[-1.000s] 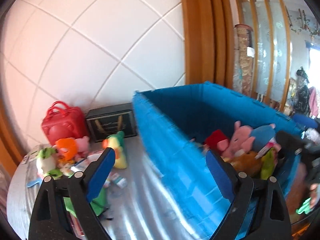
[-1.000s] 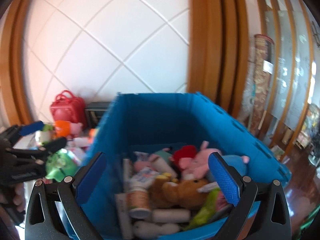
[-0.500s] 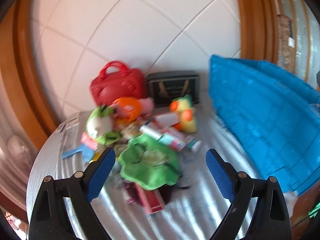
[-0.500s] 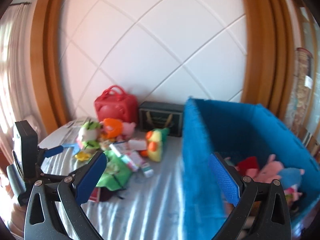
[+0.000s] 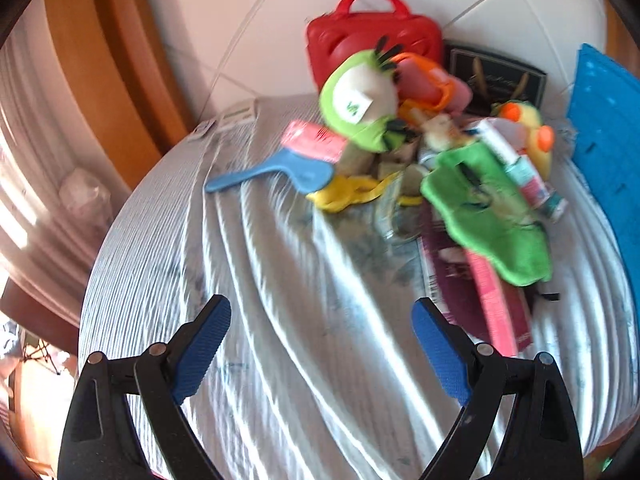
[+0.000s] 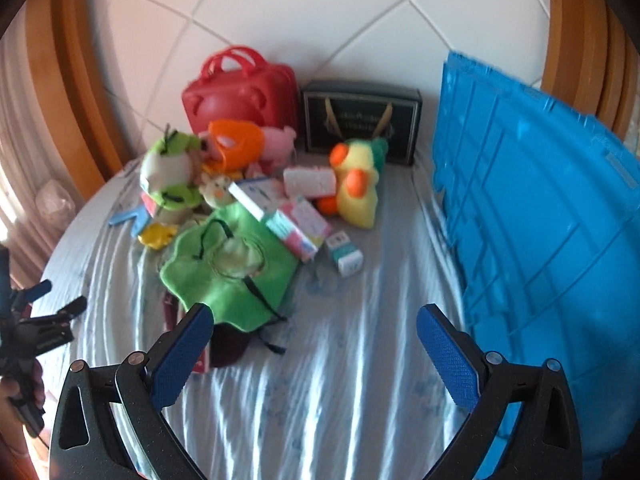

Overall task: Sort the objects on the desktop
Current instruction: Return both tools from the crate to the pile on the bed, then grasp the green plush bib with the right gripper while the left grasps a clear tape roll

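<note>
A pile of objects lies on the round table (image 6: 320, 392): a green plush cloth (image 6: 232, 268) (image 5: 488, 208), a yellow duck plush (image 6: 356, 188) (image 5: 532, 136), a green-and-white plush (image 5: 360, 100) (image 6: 168, 172), small cartons (image 6: 300, 220), a blue comb (image 5: 276, 170) and a maroon book (image 5: 472, 292). My left gripper (image 5: 320, 312) hangs open over bare cloth in front of the pile, holding nothing. It also shows at the left edge of the right wrist view (image 6: 60, 298). My right gripper (image 6: 315, 316) is open and empty, just short of the green cloth.
A tall blue crate (image 6: 540, 220) (image 5: 604, 140) stands at the right side of the table. A red bag (image 6: 240, 92) and a dark box (image 6: 360, 120) stand against the tiled wall behind the pile. Wooden framing borders the wall on both sides.
Both views have swung left, away from the blue crate full of toys, and dropped toward the pile on the table. Both grippers stay open and empty.
</note>
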`<action>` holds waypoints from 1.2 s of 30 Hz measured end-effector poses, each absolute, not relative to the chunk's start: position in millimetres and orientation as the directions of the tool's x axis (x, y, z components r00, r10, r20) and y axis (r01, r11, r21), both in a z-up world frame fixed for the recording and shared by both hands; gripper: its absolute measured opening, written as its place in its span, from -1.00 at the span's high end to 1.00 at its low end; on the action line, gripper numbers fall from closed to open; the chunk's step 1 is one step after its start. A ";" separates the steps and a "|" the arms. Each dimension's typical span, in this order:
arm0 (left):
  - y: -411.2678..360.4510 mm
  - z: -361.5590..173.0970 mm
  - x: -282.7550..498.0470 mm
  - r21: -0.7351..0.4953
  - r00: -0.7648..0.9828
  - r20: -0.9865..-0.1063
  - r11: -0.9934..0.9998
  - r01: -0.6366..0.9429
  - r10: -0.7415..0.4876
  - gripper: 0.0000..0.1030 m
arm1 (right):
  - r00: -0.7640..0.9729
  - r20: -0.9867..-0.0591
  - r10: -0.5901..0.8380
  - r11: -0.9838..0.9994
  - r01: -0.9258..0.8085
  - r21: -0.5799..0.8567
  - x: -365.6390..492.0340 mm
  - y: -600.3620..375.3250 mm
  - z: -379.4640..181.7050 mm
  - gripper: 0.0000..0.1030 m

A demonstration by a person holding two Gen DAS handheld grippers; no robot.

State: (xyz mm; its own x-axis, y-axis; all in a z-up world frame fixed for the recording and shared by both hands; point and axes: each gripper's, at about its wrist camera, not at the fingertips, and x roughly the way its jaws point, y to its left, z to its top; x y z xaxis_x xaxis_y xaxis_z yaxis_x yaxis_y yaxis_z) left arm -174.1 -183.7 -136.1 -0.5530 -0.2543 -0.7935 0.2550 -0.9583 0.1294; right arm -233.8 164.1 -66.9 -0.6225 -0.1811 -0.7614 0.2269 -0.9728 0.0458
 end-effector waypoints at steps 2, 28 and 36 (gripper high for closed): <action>-193.8 -148.9 -181.9 0.122 -0.532 -0.808 -0.955 0.269 -0.253 -0.80 | -0.595 -0.786 -0.168 -0.977 0.209 0.050 -244.3 162.7 -83.8 -1.00; -182.3 -244.9 -342.7 0.051 -0.431 -0.895 -0.986 0.161 -0.117 0.68 | -0.327 -0.917 -0.228 -0.969 0.166 0.182 -399.9 74.2 -219.0 -1.00; -197.7 -213.3 -291.7 0.101 -0.464 -0.861 -0.965 0.243 -0.207 0.70 | -0.307 -0.908 -0.286 -0.952 0.194 0.235 -405.3 53.5 -244.8 0.12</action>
State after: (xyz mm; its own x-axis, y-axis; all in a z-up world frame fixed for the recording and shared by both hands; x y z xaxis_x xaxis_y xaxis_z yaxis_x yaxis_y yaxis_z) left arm -291.7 -197.7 -213.3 -0.4642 -0.2074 -0.8611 0.2429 -0.9647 0.1015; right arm -405.3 53.5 -244.8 -0.3072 -0.2864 -0.9075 0.1938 -0.9525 0.2350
